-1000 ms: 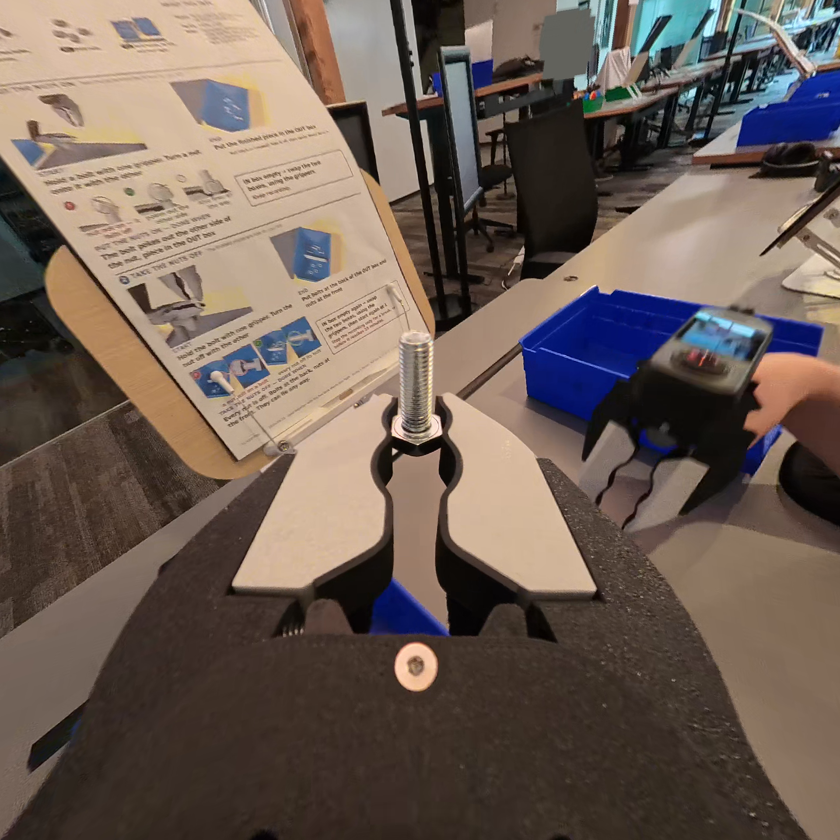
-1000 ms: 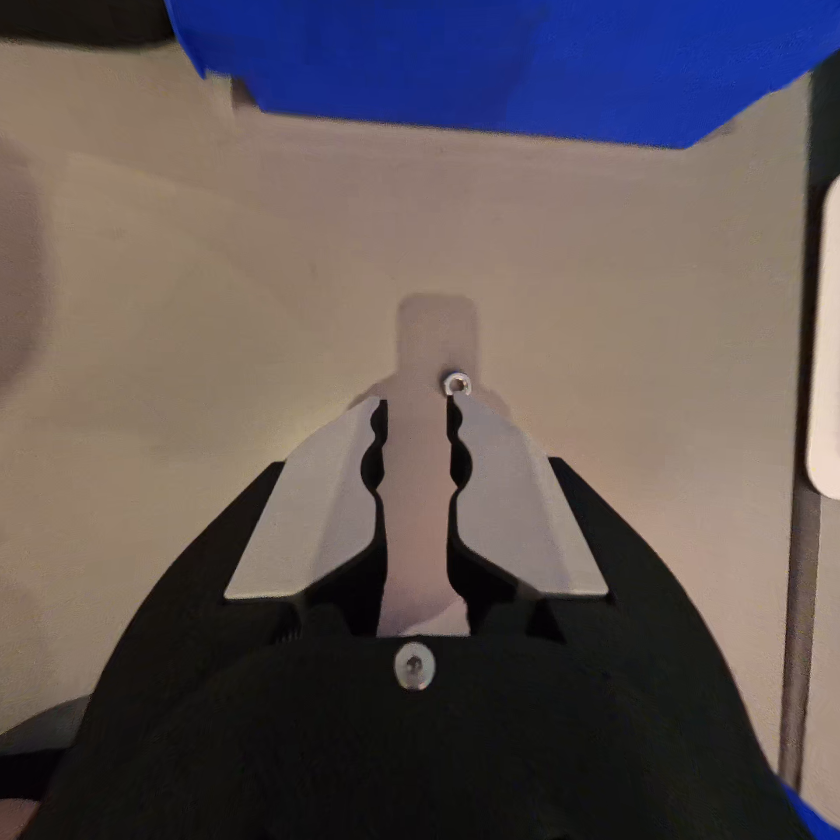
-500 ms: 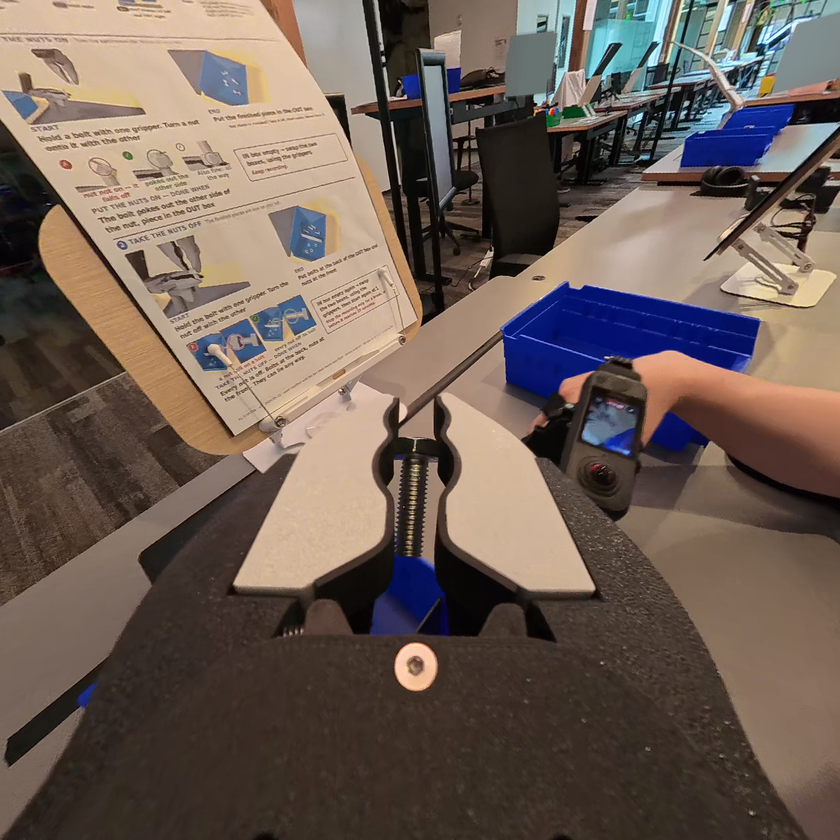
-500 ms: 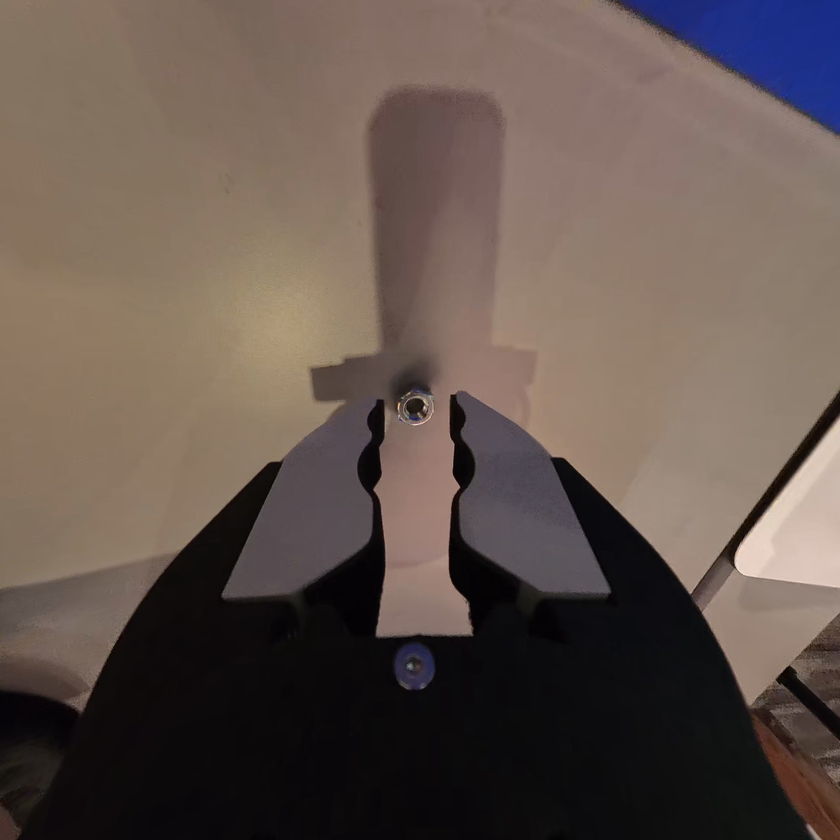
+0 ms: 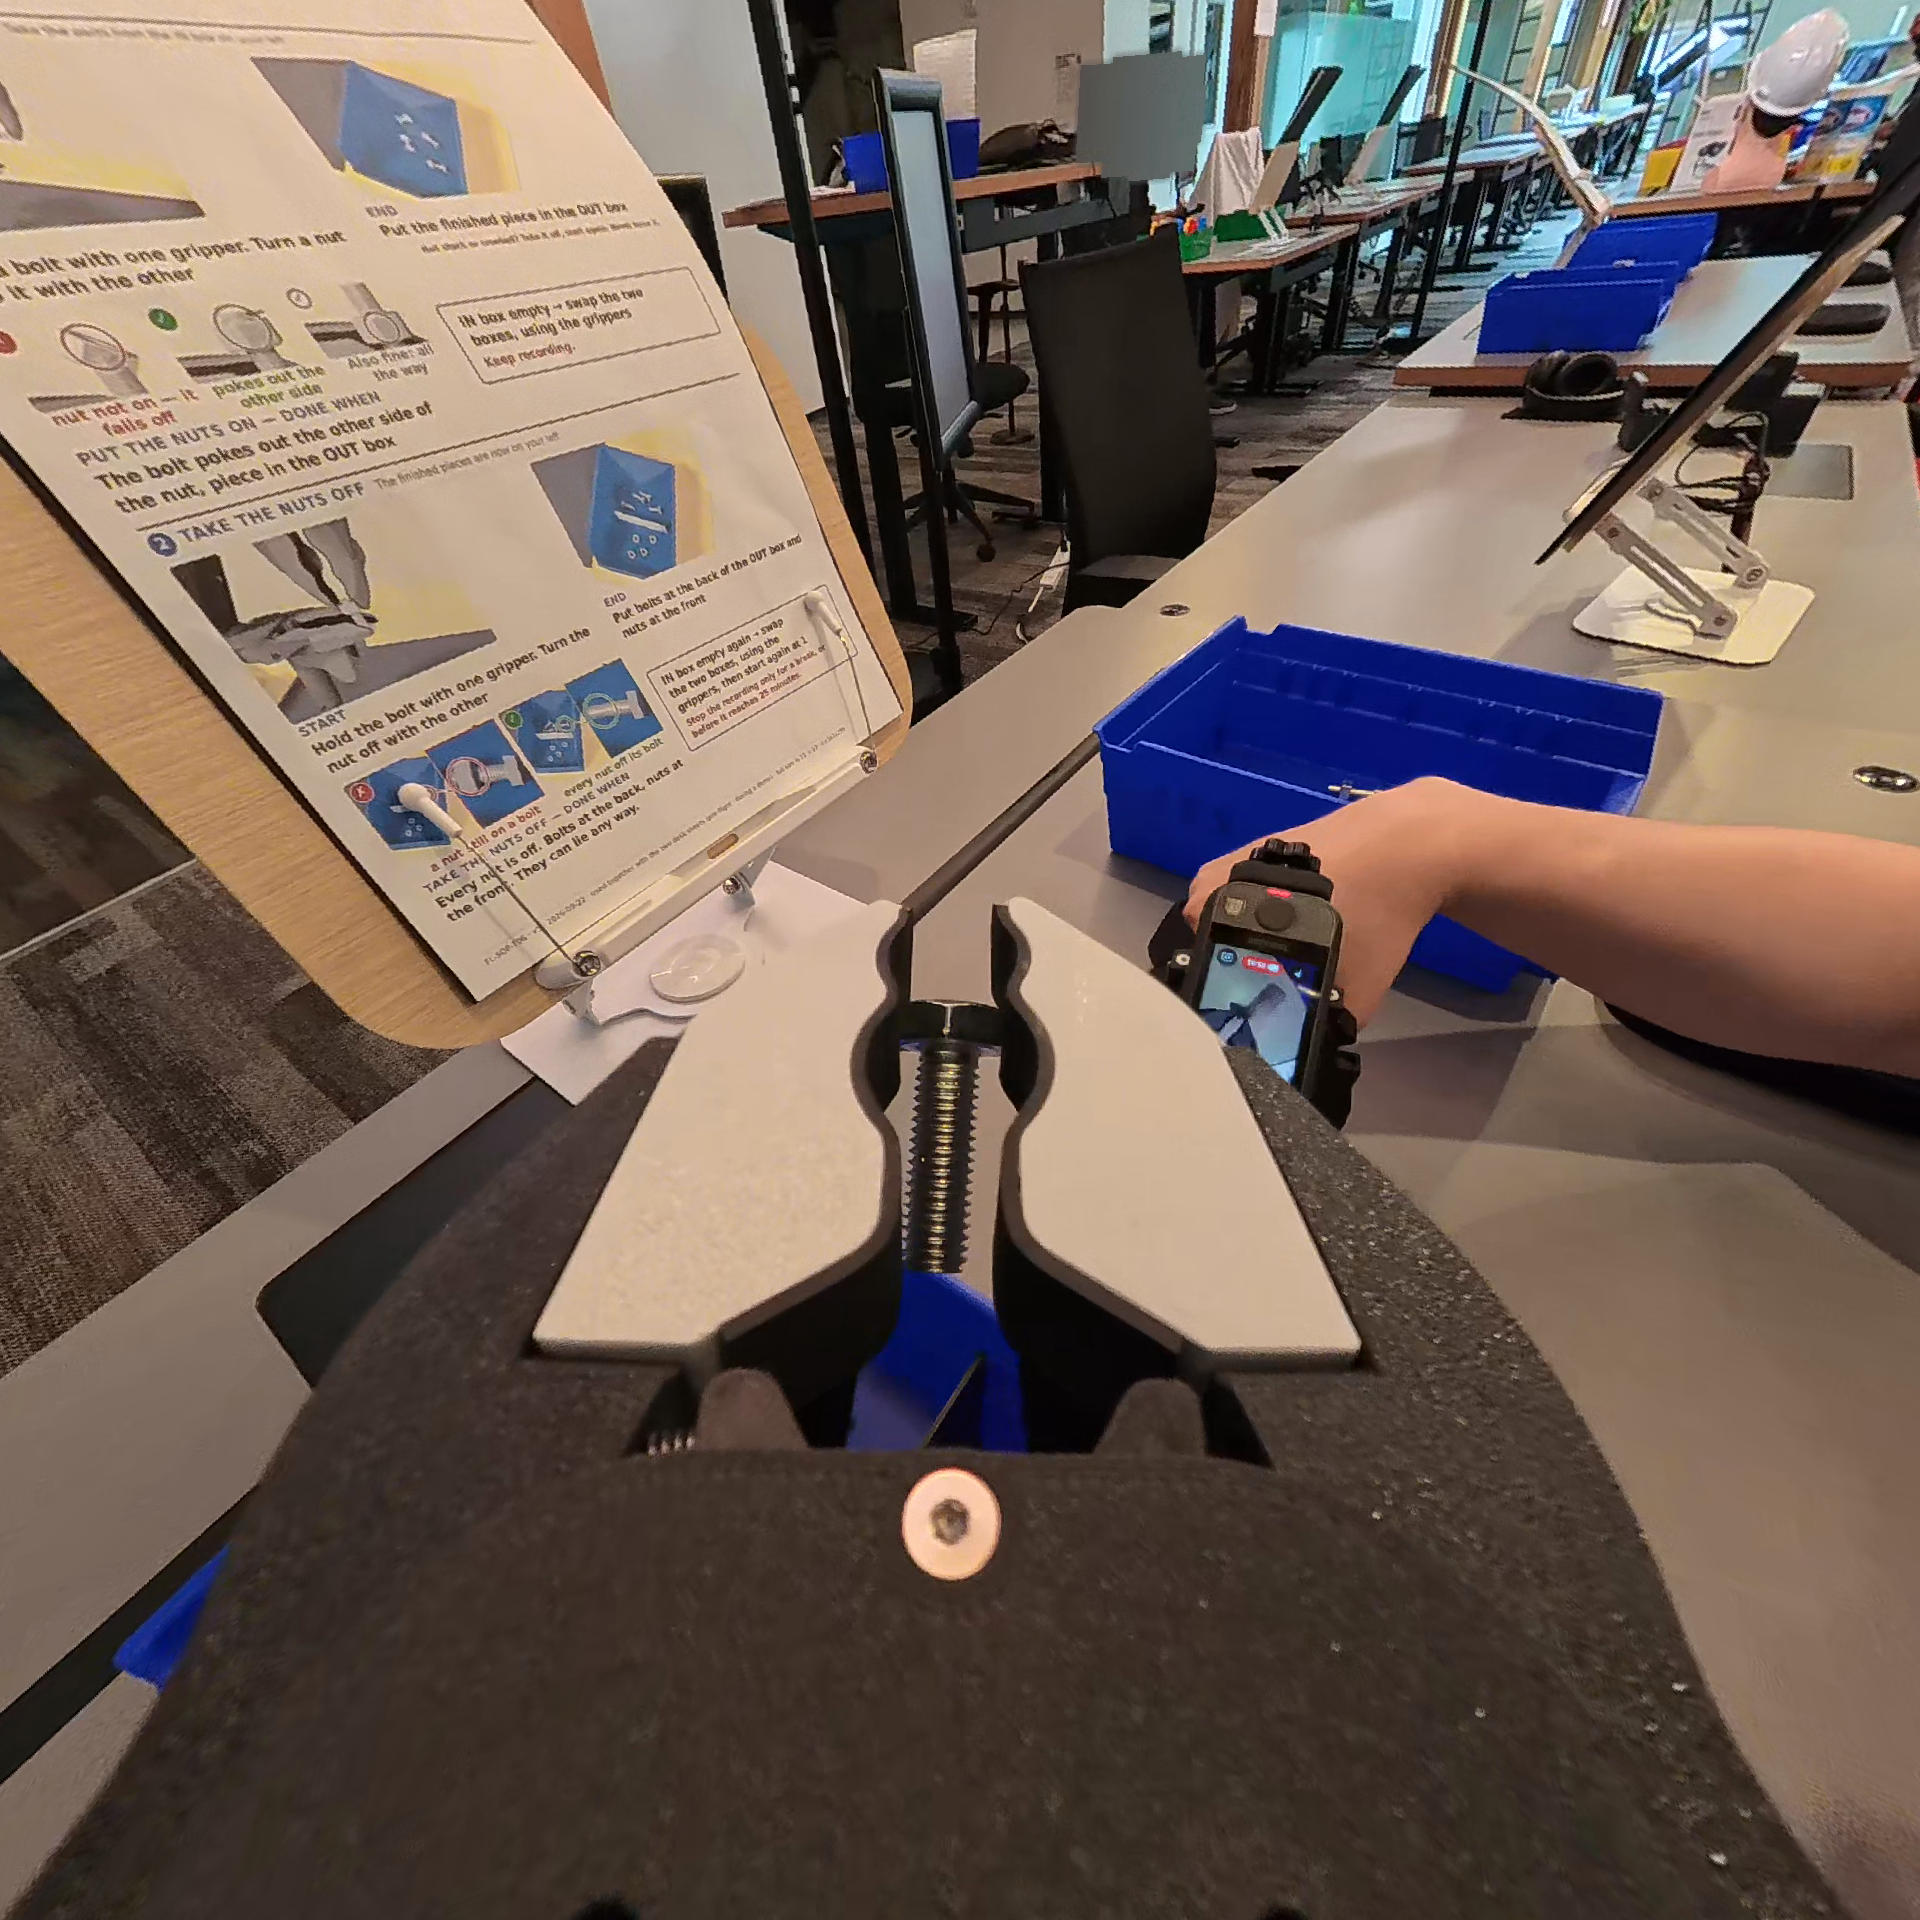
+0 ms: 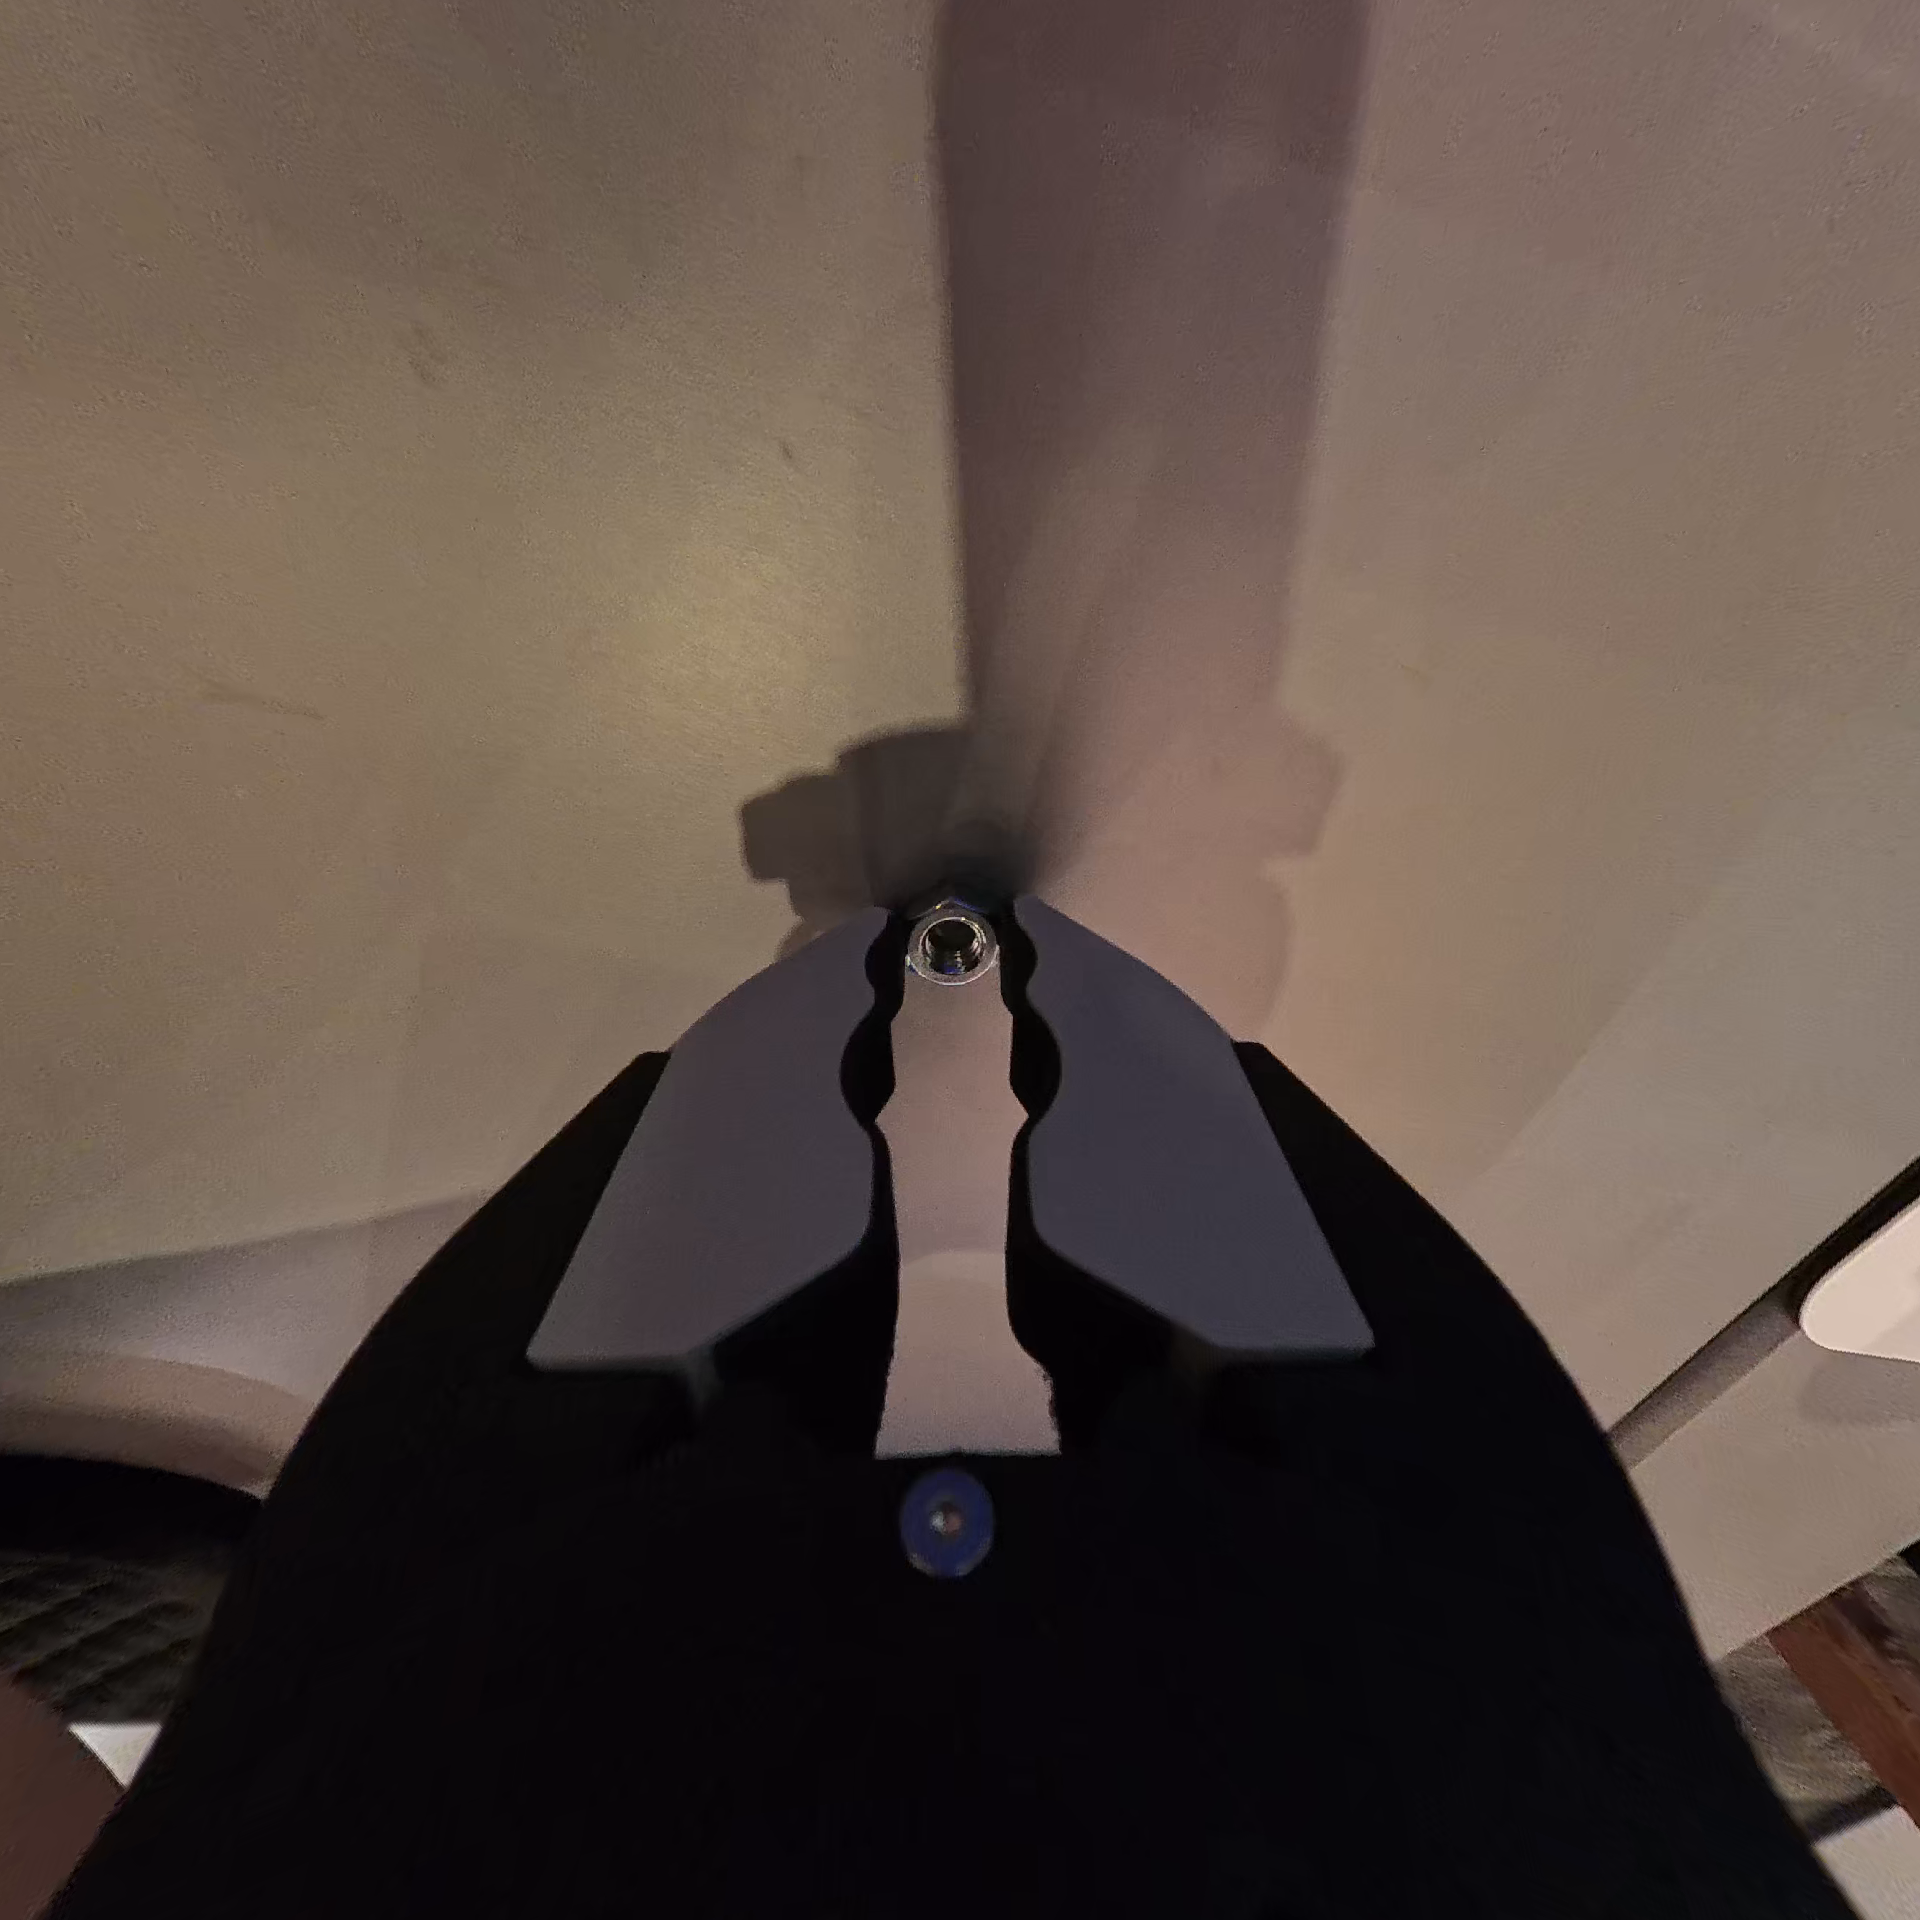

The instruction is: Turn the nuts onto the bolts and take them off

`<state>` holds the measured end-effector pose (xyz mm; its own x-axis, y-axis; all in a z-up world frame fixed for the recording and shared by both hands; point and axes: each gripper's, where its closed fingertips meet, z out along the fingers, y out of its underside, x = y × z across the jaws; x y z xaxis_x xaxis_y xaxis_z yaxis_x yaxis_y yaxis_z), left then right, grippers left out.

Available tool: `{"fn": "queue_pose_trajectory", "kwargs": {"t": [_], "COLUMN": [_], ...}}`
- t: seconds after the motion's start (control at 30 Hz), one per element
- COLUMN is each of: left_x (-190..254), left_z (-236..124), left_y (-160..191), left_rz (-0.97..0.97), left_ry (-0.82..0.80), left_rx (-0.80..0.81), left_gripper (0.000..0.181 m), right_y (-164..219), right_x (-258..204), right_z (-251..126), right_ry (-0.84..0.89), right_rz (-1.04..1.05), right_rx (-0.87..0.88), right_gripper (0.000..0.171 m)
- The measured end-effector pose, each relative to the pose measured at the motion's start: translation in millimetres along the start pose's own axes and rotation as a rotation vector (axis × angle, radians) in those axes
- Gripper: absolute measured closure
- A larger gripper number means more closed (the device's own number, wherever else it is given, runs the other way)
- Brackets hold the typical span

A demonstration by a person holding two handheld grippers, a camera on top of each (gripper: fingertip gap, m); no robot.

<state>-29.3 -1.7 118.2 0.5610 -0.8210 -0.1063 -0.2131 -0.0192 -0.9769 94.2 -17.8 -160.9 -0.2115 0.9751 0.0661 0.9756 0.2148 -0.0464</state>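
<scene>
My left gripper (image 5: 948, 920) clenches the bolt (image 5: 940, 1143); my right gripper (image 6: 948, 906) pinches the nut (image 6: 950, 945), bare table (image 6: 416, 520) toward twelve o'clock.

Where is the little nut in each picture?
Left wrist view: the nut is not in it; the right gripper is seen from behind, low by the grey table.
Right wrist view: nut at picture centre, between the right gripper's fingertips, just above the table.
Shared landmark: the grey table.

instruction sheet (image 5: 436, 468) — wooden board (image 5: 156, 727), office chair (image 5: 1122, 416)
</scene>
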Motion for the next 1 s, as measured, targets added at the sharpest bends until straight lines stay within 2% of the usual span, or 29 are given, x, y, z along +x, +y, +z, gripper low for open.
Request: {"fn": "queue_pose_trajectory", "kwargs": {"t": [0.17, 0.27, 0.53, 0.7, 0.8, 1.0], "left_x": [3, 3, 37, 86, 114, 133], "left_z": [6, 13, 60, 94, 108, 125], "left_y": [2, 7, 27, 40, 52, 71], "left_rz": [-0.009, -0.002, 0.009, -0.027, -0.002, 0.118], "left_ry": [0.018, 0.011, 0.135, 0.329, 0.424, 0.420], "left_rx": [-0.003, -0.026, -0.116, -0.157, -0.209, -0.270], "left_gripper": [0.167, 0.167, 0.168, 0.168, 0.168, 0.168], "right_y": [-1, -1, 20, 35, 37, 30], "right_x": [-3, -8, -18, -37, -46, -50], "right_z": [-3, -23, -151, -210, -229, -236], "right_ry": [0.047, 0.117, 0.389, 0.438, 0.425, 0.495], "right_rz": [0.033, 0.056, 0.201, 0.223, 0.212, 0.117], "right_rx": [0.080, 0.161, 0.535, 0.811, 0.903, 0.922], "right_gripper": [0.153, 0.153, 0.153, 0.153, 0.153, 0.153]}}
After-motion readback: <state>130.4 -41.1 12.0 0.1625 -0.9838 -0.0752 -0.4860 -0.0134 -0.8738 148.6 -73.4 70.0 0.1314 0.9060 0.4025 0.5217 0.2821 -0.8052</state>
